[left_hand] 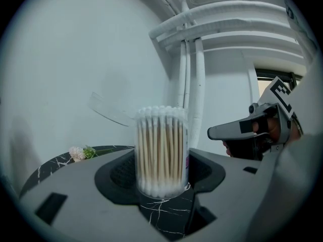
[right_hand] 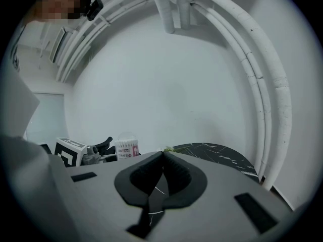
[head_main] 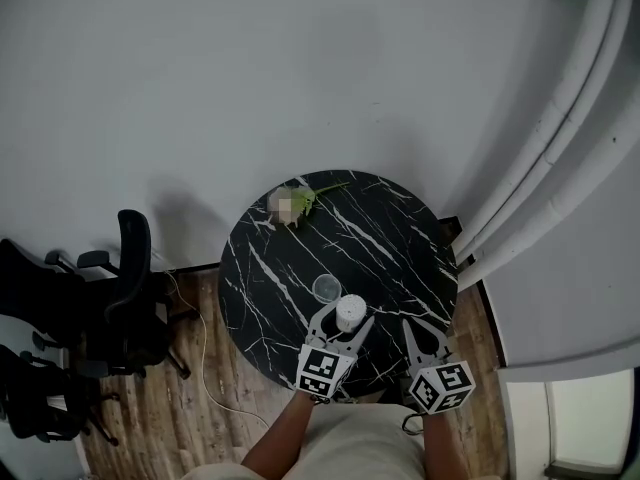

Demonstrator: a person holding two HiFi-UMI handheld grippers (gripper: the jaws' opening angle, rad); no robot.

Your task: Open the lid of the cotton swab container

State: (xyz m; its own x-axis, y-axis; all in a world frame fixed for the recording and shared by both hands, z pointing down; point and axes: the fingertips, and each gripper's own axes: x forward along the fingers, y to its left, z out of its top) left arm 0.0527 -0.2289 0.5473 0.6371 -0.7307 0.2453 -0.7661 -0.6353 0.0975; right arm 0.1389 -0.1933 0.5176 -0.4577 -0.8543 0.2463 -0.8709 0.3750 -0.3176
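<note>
- Head view: a grey wall (head_main: 300,58), a wood floor (head_main: 190,418) and 1 round black marble table (head_main: 390,238). A bundle of white pipes (head_main: 560,128) runs down the right side. Black office chairs (head_main: 125,288) crowd the left, at least 2, but they overlap too much for a sure count.
- On the table are 1 cotton swab container (head_main: 350,308), 1 clear round lid (head_main: 326,288) just beside it on its far-left side, and 1 flower sprig (head_main: 318,194) near the far rim, partly under a mosaic patch.
- There are 2 grippers side by side over the near rim, both pointing away from the person. The left gripper (head_main: 343,320) has the container between its jaws, and the right gripper (head_main: 420,343) is off to the side, touching nothing.
- 2 bare forearms (head_main: 290,430) come in from the bottom edge and are cut off there.
- Left gripper view: the jaws stand wide, and the black pads cup the upright container on both sides, holding it. Its top is open, packed with white swab tips. The lid shows as 1 faint clear flap tilted up from the rim at the left. Whether it is joined there is hard to make out.
- The right gripper shows at the right edge, partly cut off.
- Right gripper view: the jaws are closed tip to tip with nothing between them. The container and the left gripper's marker cube sit small at the left, and the table's far part is beyond.
</note>
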